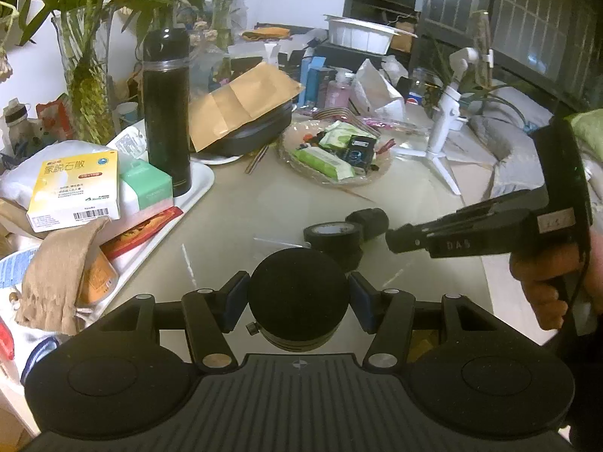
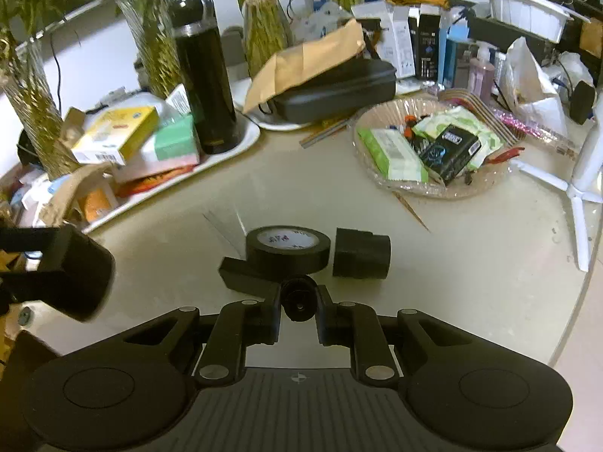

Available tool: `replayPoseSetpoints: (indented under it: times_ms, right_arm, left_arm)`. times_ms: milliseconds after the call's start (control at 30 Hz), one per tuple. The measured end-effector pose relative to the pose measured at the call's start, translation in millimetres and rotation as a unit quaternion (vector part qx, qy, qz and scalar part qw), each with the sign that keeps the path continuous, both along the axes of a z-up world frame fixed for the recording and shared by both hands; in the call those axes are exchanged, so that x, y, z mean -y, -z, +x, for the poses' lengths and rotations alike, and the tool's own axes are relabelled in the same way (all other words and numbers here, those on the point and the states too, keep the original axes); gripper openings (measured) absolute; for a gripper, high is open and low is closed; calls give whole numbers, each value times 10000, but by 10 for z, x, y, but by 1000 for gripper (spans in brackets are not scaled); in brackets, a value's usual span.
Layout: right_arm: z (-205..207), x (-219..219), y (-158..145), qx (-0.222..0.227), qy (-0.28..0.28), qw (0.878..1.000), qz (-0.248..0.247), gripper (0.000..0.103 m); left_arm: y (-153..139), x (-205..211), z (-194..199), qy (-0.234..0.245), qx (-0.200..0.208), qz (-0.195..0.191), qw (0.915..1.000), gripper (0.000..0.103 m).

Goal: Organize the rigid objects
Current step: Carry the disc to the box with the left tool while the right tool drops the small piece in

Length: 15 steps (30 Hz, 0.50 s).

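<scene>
My left gripper [image 1: 297, 301] is shut on a round black cylinder [image 1: 297, 293], held above the table; it also shows at the left of the right wrist view [image 2: 75, 275]. My right gripper [image 2: 299, 297] is shut on a small black knob-like part [image 2: 299, 297], just in front of a black tape roll [image 2: 288, 250]. The roll rests partly on a flat black block [image 2: 241, 275]. A black stepped cylinder [image 2: 361, 254] lies right of the roll. In the left wrist view the tape roll [image 1: 333, 235] and stepped cylinder [image 1: 371, 222] lie beyond my held cylinder, with the right gripper [image 1: 395, 239] beside them.
A white tray [image 2: 241, 143] at left holds a black thermos [image 2: 205, 71], a yellow box [image 2: 117, 133] and a green box. A plastic-wrapped basket [image 2: 433, 184] of packets sits at right. A white tripod [image 2: 580, 188] stands far right. A black case [image 2: 339, 90] lies under brown paper.
</scene>
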State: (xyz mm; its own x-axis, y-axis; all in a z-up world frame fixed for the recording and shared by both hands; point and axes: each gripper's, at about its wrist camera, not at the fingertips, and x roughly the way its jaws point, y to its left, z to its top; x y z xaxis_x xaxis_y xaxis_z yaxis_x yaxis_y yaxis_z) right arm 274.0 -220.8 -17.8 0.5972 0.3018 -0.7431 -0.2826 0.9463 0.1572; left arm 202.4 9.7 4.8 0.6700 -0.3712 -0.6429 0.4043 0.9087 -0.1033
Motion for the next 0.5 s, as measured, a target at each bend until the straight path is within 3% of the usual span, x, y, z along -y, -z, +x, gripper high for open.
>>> replayPoseSetpoints:
  times_ms: [500]
  right_arm:
    - [-524, 77, -257, 302, -87, 9980, 557, 21]
  left_arm:
    - [-36, 27, -376, -13, 118, -214, 9997, 56]
